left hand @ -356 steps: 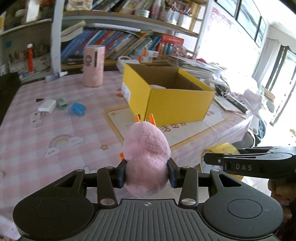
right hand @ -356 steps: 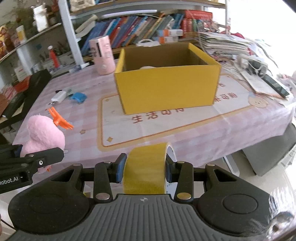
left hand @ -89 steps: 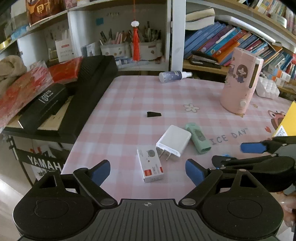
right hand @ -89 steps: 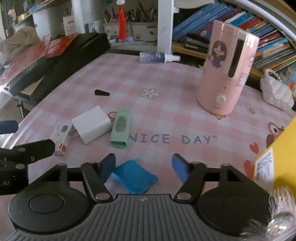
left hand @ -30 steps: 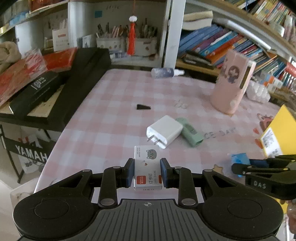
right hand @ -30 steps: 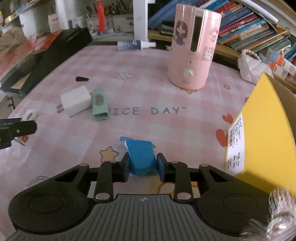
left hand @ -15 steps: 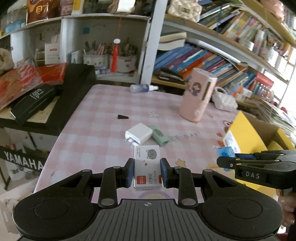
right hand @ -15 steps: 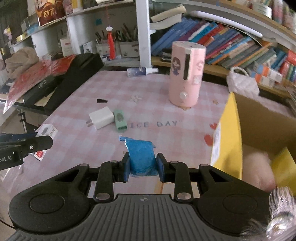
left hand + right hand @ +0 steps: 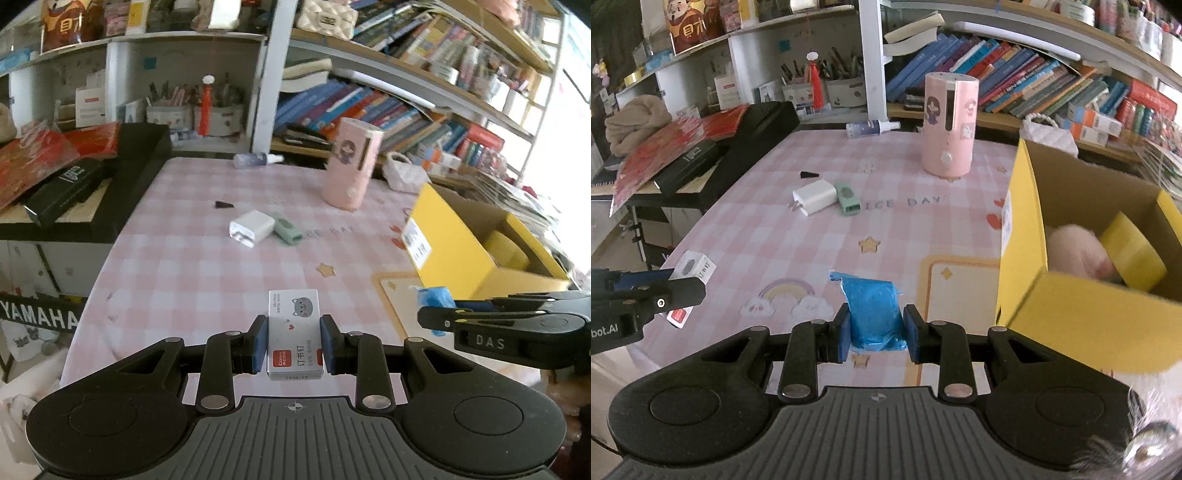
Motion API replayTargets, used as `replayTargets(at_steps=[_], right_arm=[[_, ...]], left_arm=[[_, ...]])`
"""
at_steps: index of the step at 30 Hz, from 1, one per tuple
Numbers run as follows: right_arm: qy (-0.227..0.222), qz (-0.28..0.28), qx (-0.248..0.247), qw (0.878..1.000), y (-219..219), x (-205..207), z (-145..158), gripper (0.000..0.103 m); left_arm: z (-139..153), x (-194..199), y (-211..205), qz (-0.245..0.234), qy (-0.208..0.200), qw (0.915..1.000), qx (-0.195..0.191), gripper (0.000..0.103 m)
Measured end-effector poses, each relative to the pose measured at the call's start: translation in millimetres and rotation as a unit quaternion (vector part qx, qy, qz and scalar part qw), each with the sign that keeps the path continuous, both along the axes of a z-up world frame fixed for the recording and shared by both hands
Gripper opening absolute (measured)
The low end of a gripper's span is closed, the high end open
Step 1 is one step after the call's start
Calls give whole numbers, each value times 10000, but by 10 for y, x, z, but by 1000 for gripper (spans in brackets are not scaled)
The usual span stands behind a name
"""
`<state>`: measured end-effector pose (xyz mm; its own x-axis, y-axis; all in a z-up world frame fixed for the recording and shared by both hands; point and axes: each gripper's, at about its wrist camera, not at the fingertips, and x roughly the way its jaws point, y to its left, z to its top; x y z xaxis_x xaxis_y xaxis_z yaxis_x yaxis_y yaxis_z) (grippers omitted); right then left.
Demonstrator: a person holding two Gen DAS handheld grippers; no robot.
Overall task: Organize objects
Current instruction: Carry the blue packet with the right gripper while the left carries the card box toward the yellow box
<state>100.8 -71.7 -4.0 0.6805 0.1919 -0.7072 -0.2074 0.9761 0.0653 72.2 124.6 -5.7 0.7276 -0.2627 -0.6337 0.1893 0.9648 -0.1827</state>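
A: Pink-and-white check covers the table (image 9: pixel 768 236), which lies ahead of and below both claws. What is the biggest thing on it?

B: The yellow box (image 9: pixel 1086 314), open-topped, just right of the right gripper (image 9: pixel 874 328). Inside sit a pink plush toy (image 9: pixel 1075 254) and a yellow tape roll (image 9: pixel 1134 254), touching each other.

A: And further out?

B: A pink humidifier (image 9: pixel 949 125) stands upright well ahead of that claw. Ahead and left of the claw lie a white charger (image 9: pixel 814 195) and a green case (image 9: pixel 847 197), side by side; whether they touch is hard to tell through the blur.

A: What do the claws carry?

B: The right one pinches a crumpled blue packet (image 9: pixel 873 314) between its pads, lifted clear of the cloth. The left gripper (image 9: pixel 294 347) clamps a small white staple box (image 9: pixel 294 332) with a cat drawing, upright between its pads, also off the table.

A: How do the two stand to each other?

B: In the left wrist view the right claw reaches in from the right, its packet near the yellow box's corner.
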Motion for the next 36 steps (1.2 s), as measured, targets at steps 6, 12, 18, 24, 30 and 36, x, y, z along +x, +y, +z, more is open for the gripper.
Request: replayTargets(at_steps=[6,12,18,24,30,36], right_arm=[[-15,-184,43,9998,-29,-309,15,27],[-1,-390,108,9992,-107,-590,15,27],[-10,-811,161,9966,-283,-904,-3,27],[-17,-1254,191,9919,-453,-1211,-29,27],[13,-1714,190,9850,-660,-1463,-40,27],[113,-2161,213,9761,-866,-1675,-65,27]], left_arm=[[30,-267,-38,-218,-39,9997,39,28],[52,-471,-90,-395,-91,9992,39,28],[54,-630,-238,-782,-98,9969,80,28],[41,-762,-449,-1246,-127,9921,110,28],[48,-837,-699,-1730,-168,9847,119,28],[41,-898,-926,-2175,-174,9758,123,28]])
